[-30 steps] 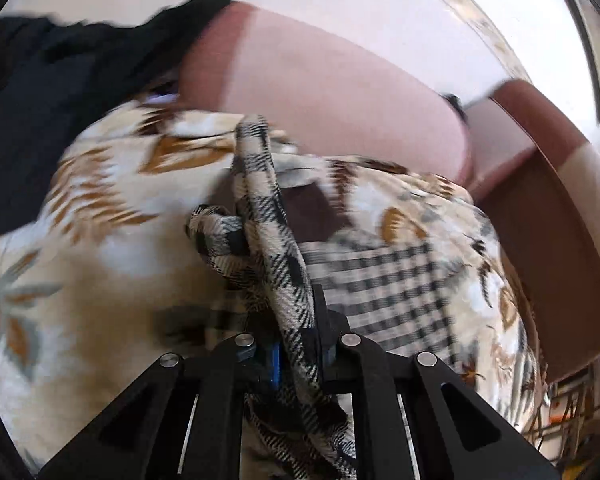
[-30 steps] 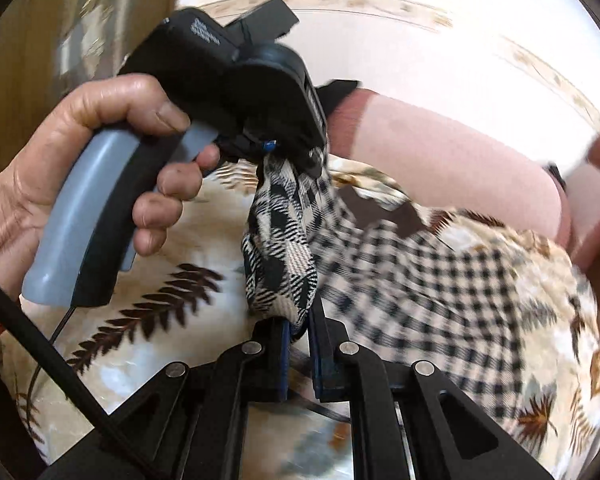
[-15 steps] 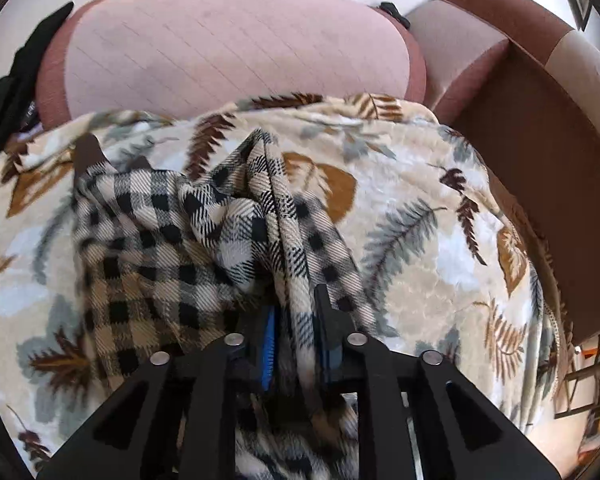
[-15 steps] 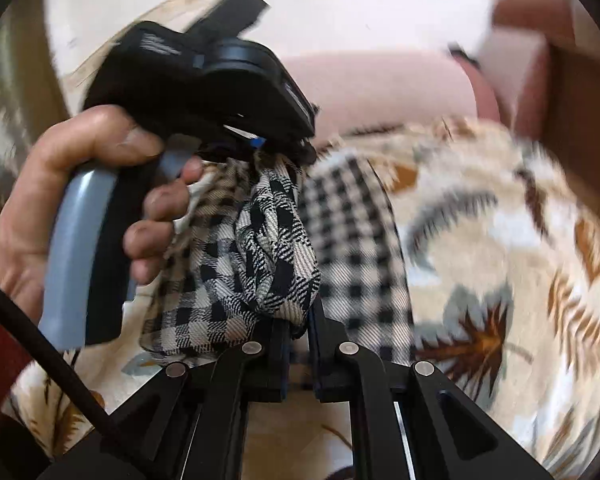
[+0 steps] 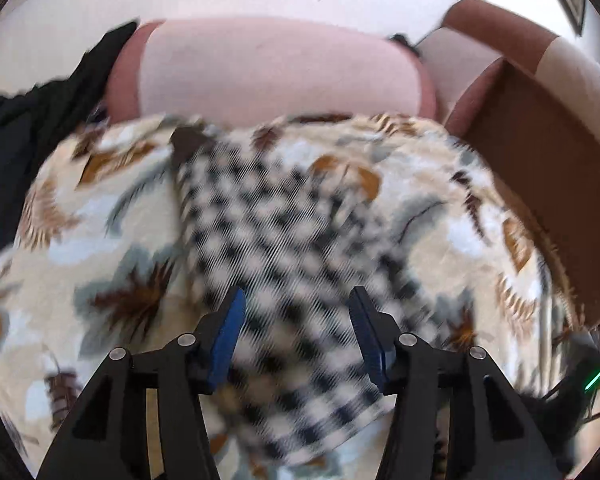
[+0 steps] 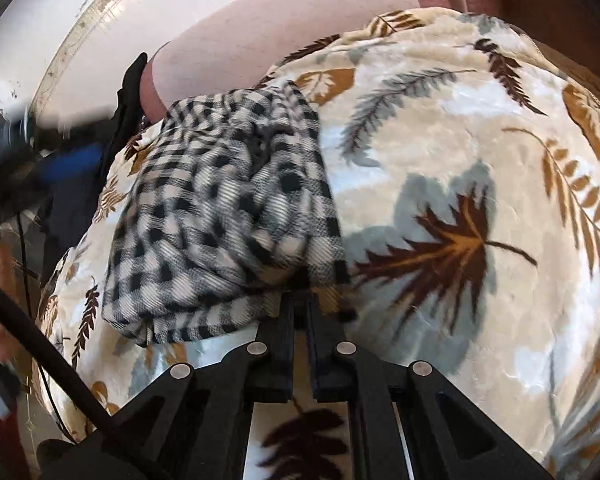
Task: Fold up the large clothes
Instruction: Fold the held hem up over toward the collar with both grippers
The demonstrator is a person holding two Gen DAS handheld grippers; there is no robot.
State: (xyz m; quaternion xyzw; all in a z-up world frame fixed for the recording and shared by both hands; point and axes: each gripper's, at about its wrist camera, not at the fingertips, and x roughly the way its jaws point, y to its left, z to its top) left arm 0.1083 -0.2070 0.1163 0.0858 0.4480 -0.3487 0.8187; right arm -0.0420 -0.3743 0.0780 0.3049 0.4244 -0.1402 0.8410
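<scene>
A black-and-white plaid garment point(image 6: 224, 216) lies bunched and partly folded on a leaf-patterned blanket point(image 6: 460, 168). My right gripper point(image 6: 300, 304) is shut on the garment's near edge, and the cloth drapes over its tips. In the left wrist view the garment point(image 5: 284, 232) is blurred and spreads out below my left gripper point(image 5: 296, 316). Its jaws are opening, and its blue pads point(image 5: 230, 332) stand wide apart and clear of the cloth. The left gripper point(image 6: 60, 168) also appears as a dark blur at the left edge of the right wrist view.
A pink sofa back cushion point(image 5: 276, 68) rises behind the blanket point(image 5: 100, 240). A brown armrest point(image 5: 540, 152) bounds the right side. A black garment point(image 5: 32, 128) hangs over the sofa's left end. A black cable point(image 6: 40, 344) crosses the lower left of the right wrist view.
The left gripper has opened and let go of the plaid garment, which now lies on the blanket. It has swung off to the left. The right gripper rolled and lowered, still gripping the cloth.
</scene>
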